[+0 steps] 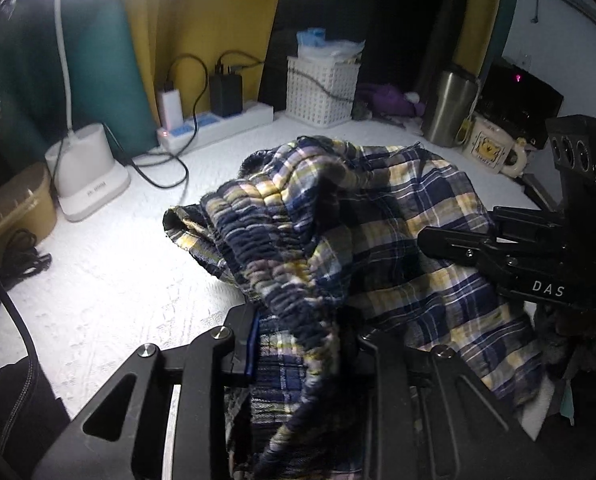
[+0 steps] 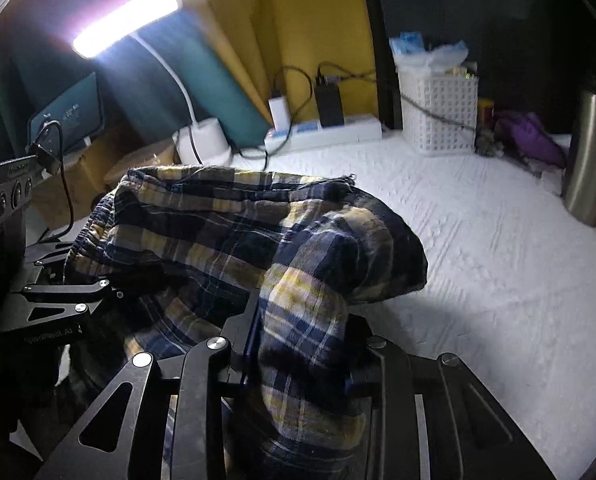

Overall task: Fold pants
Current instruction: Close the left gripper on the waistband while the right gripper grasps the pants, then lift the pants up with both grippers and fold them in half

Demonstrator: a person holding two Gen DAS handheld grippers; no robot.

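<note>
On the bed: plaid pants (image 1: 398,216) in navy, yellow and white lie bunched on a white textured cover (image 1: 109,276), partly lifted off it at the near edge.
Pants, detail: the gathered elastic waistband (image 1: 257,216) shows on the left side of the heap in the left wrist view; a loose fold (image 2: 350,236) droops toward the cover in the right wrist view.
Left gripper (image 1: 298,344): jaws narrow, clamped on a thick bunch of the plaid cloth that rises between the 2 fingers.
Right gripper (image 2: 302,344): jaws narrow, pinching another bunch of the same cloth, which spills over and hides the fingertips.
Grippers, relation: each shows in the other's view, the right one (image 1: 498,256) at the far right edge of the pants, the left one (image 2: 61,292) at the left edge.
Light: a white desk lamp (image 1: 85,176) stands at the back left, its bright head (image 2: 125,20) glaring.
Back edge: a white power strip (image 1: 217,124) with chargers, a white lattice basket (image 1: 324,88), a steel tumbler (image 1: 450,108) and a cream mug (image 1: 494,148).
</note>
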